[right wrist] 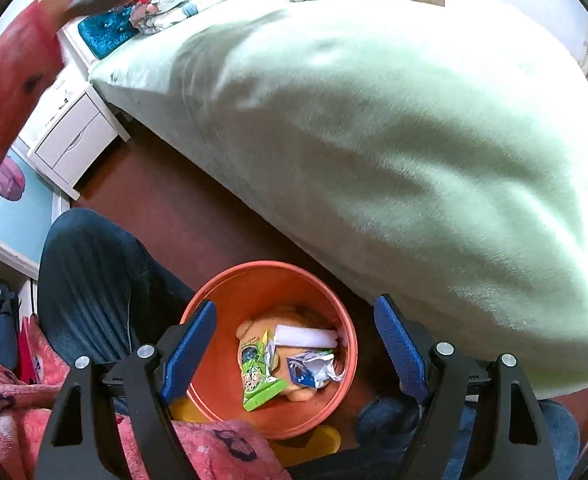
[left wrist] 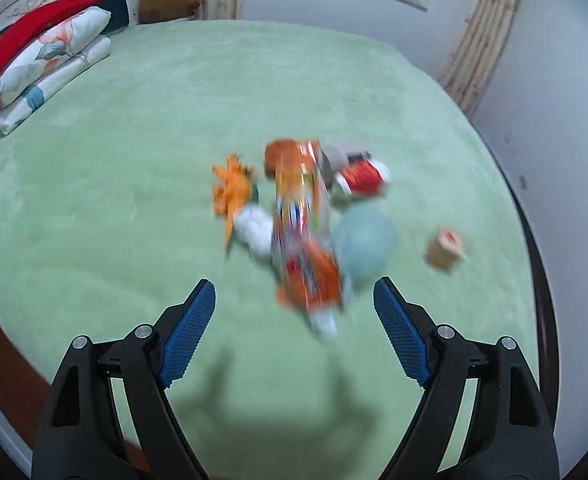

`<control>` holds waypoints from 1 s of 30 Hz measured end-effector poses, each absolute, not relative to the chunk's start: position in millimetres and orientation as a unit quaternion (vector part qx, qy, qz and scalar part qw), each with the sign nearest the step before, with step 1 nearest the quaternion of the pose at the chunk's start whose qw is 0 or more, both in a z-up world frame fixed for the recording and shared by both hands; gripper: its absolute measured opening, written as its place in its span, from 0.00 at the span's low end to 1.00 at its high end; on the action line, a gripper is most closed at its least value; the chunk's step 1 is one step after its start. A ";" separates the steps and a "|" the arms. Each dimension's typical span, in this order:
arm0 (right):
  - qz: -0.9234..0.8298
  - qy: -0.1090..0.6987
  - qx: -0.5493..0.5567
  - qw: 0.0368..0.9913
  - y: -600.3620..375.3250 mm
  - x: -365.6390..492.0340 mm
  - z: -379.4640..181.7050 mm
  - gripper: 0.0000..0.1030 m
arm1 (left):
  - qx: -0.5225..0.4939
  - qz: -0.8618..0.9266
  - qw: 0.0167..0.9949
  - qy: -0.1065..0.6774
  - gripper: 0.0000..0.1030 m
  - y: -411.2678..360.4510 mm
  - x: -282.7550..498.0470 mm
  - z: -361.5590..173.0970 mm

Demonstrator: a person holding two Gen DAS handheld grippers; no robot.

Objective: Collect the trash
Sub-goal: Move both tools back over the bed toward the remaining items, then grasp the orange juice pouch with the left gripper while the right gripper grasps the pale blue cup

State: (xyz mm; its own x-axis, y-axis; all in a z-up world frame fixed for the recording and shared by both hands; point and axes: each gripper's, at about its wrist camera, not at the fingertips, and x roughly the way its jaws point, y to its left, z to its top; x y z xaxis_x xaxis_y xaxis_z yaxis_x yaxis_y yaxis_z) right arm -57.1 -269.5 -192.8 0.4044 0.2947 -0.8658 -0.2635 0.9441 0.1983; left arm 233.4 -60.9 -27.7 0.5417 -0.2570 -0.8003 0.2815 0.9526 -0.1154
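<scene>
In the left wrist view a blurred pile of trash lies on the green bed: a long orange snack wrapper [left wrist: 303,236], an orange crumpled wrapper [left wrist: 232,190], white paper [left wrist: 254,232], a red and white packet [left wrist: 363,176], a pale blue round thing [left wrist: 363,240] and a small tan cup [left wrist: 443,250]. My left gripper [left wrist: 294,294] is open and empty just short of the wrapper. My right gripper [right wrist: 295,310] is open and empty above an orange bin [right wrist: 230,292] on the floor. The bin holds a green wrapper [right wrist: 258,372], white paper [right wrist: 307,336] and a blue and white packet [right wrist: 311,368].
Folded floral bedding with a red cover [left wrist: 42,56] lies at the bed's far left. The bed's edge [right wrist: 373,160] hangs beside the bin. A person's jeans leg [right wrist: 94,280] and a pink blanket [right wrist: 22,400] are left of the bin. A white nightstand [right wrist: 70,136] stands by the bed.
</scene>
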 end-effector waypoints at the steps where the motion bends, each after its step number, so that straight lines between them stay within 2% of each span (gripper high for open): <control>1: 0.165 0.516 0.016 0.841 -271.0 -57.2 -190.8 0.77 | 0.014 -0.144 0.876 0.460 0.78 -65.8 248.1 -30.3; 10: 0.148 0.511 0.027 0.846 -278.9 -59.2 -187.2 0.77 | -0.058 -0.117 0.845 0.518 0.78 -82.1 332.7 -70.3; 12: 0.150 0.506 0.026 0.849 -278.3 -58.8 -181.3 0.77 | -0.049 -0.109 0.848 0.516 0.66 -86.5 333.7 -74.8; 13: 0.153 0.500 0.026 0.852 -278.2 -58.5 -175.1 0.77 | -0.046 -0.111 0.848 0.517 0.43 -88.6 334.5 -76.5; 14: 0.156 0.493 0.028 0.855 -278.2 -57.1 -169.7 0.77 | -0.051 -0.118 0.845 0.519 0.42 -89.7 337.3 -78.4; 30: 0.143 0.375 0.028 0.915 -288.6 33.3 -84.3 0.77 | -0.009 -0.146 0.877 0.459 0.39 -75.3 293.8 -36.0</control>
State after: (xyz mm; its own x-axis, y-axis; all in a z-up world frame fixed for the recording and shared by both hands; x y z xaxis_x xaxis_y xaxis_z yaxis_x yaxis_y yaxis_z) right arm 33.3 -288.6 -84.3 0.6773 0.2821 -0.6795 -0.2407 0.9577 0.1576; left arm 293.8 -75.3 -36.0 0.5370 -0.2643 -0.8011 0.2472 0.9573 -0.1501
